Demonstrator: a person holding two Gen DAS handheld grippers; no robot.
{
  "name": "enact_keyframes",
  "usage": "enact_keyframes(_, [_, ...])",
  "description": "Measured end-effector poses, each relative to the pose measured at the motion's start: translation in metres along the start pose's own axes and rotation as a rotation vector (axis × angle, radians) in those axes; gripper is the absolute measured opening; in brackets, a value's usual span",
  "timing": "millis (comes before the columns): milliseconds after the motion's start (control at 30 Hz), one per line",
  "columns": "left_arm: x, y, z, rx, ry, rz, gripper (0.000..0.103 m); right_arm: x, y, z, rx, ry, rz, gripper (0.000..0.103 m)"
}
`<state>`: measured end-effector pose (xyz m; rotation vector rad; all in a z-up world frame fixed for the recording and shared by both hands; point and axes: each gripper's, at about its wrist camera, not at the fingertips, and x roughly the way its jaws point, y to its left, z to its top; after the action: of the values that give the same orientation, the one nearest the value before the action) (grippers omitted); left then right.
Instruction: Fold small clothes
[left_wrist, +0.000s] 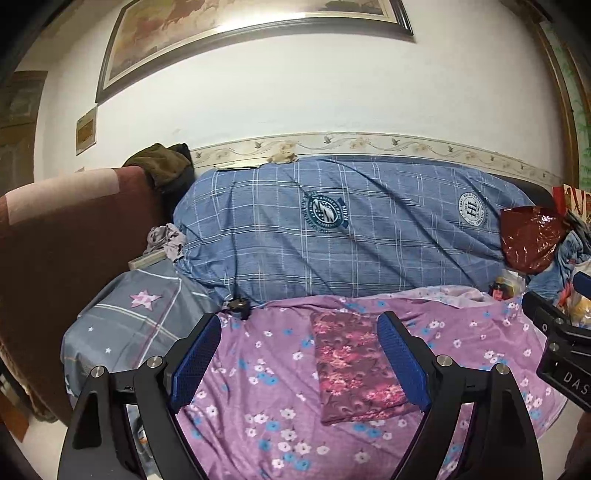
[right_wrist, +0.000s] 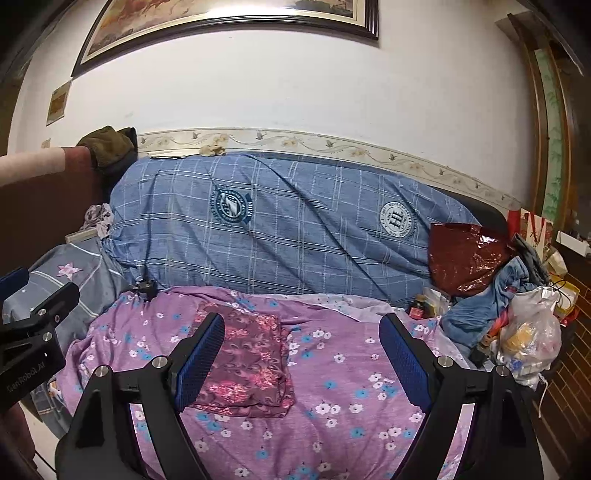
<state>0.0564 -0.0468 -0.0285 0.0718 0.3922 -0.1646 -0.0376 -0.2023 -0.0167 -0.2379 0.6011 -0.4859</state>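
I have both claws spread wide and holding nothing: my left gripper and my right gripper hover above the purple flowered sheet. The small maroon floral garment lies flat on that sheet as a tidy rectangle, looking already folded, though I can't count its layers from here. It sits between my left fingers in that view, and under my right gripper's left finger. Behind it rises the blue plaid quilt.
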Motion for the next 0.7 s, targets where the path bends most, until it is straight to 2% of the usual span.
enact_keyframes(267, [0.008, -0.002, -0.001, -0.008, 0.003, -0.042, 0.087, 0.006, -0.001, -0.002, 0.004, 0.021, -0.026, 0.087])
enact_keyframes(700, [0.026, 0.011, 0.001, -0.031, -0.009, -0.088, 0.087, 0.022, 0.019, 0.003, -0.044, 0.035, -0.051, 0.087])
